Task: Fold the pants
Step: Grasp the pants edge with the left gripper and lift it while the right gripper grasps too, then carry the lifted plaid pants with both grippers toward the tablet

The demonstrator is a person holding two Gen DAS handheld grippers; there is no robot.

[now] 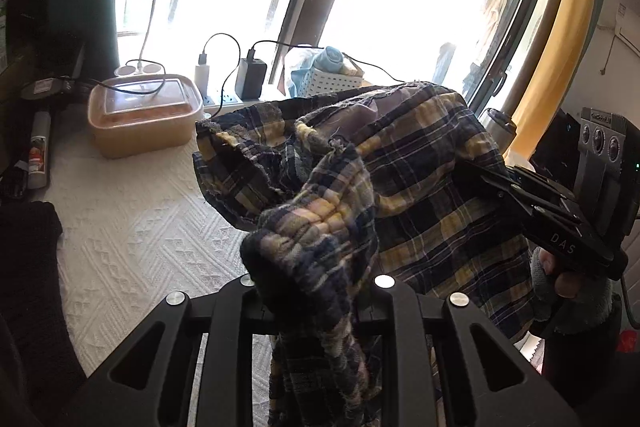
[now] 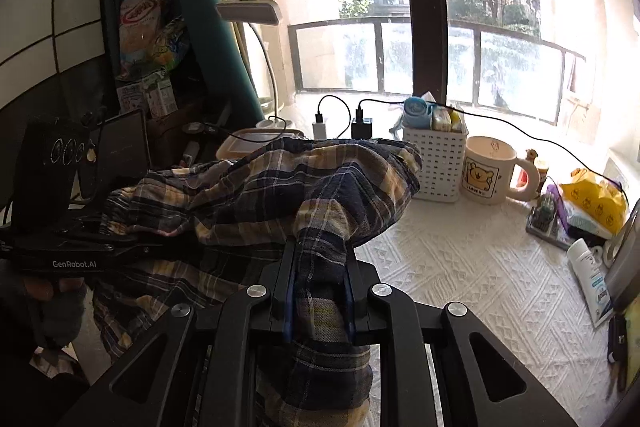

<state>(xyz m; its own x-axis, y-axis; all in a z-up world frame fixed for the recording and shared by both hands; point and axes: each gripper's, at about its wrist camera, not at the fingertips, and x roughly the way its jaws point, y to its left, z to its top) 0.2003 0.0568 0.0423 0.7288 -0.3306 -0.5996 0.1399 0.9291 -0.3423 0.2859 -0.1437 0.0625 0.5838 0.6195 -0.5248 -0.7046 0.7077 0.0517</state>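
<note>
Plaid pants [image 1: 416, 187] in navy, yellow and grey hang bunched in the air above the white patterned tablecloth [image 1: 132, 227]. My left gripper [image 1: 316, 291] is shut on a gathered edge of the pants, which spills over its fingers. In the right wrist view my right gripper [image 2: 318, 267] is shut on another fold of the pants [image 2: 280, 195]. Each view shows the other gripper from the side, gripping the cloth: the right one [image 1: 476, 171] and the left one [image 2: 132, 247], each held by a gloved hand [image 1: 560, 279].
A lidded tan plastic box [image 1: 146, 115], chargers on a power strip [image 1: 250, 79] and a white basket [image 2: 436, 163] stand along the window sill. A bear mug [image 2: 494, 171], a yellow bag [image 2: 596, 199] and a lotion tube [image 2: 592, 279] sit at the right. A dark cloth [image 1: 28, 267] lies left.
</note>
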